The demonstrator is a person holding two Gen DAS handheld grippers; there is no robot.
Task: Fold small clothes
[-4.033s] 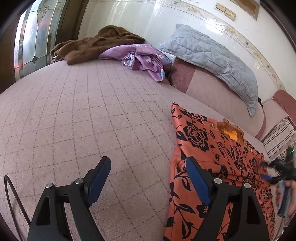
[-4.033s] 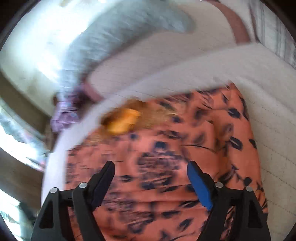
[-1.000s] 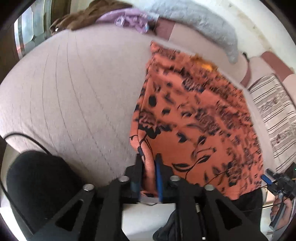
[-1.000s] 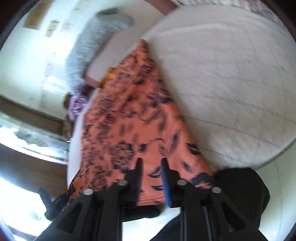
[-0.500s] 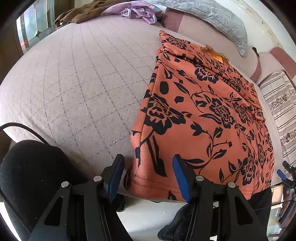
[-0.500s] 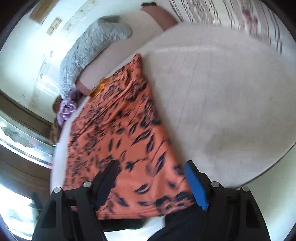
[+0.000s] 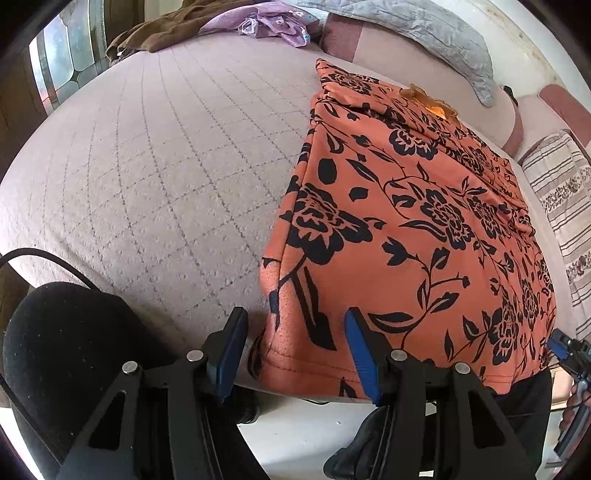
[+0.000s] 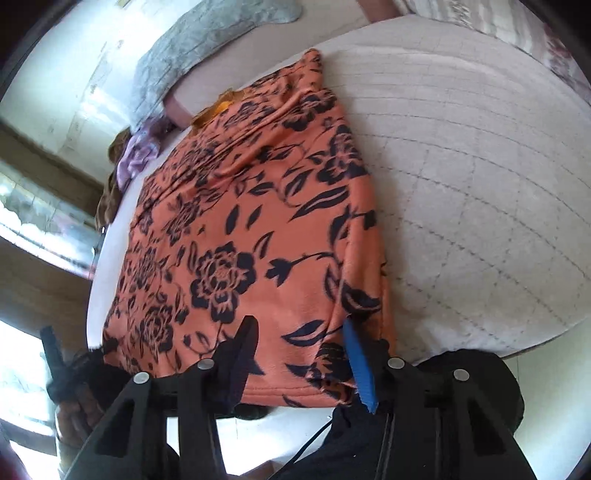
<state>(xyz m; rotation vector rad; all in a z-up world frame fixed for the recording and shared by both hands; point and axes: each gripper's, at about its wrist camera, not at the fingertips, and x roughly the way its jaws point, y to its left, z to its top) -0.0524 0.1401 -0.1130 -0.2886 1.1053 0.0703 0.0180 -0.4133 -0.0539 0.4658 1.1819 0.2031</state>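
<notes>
An orange garment with black flowers [image 7: 413, 221] lies spread flat on the pinkish quilted bed [image 7: 155, 177], its hem hanging over the near edge. My left gripper [image 7: 295, 343] is open, its jaws on either side of the hem's left corner without gripping it. In the right wrist view the garment [image 8: 236, 229] fills the middle, and my right gripper [image 8: 301, 354] is open at the hem's right corner. The right gripper also shows at the far right of the left wrist view [image 7: 569, 354].
A grey pillow [image 7: 417, 33], a purple cloth [image 7: 273, 26] and a brown cloth [image 7: 166, 33] lie at the far end of the bed. A striped pillow [image 7: 557, 192] lies at the right. White floor [image 7: 314, 424] is below the bed edge.
Both grippers were shut on the hem corners a second ago, pulling the garment toward the bed edge. They have since opened and released it. The garment now lies flat.
</notes>
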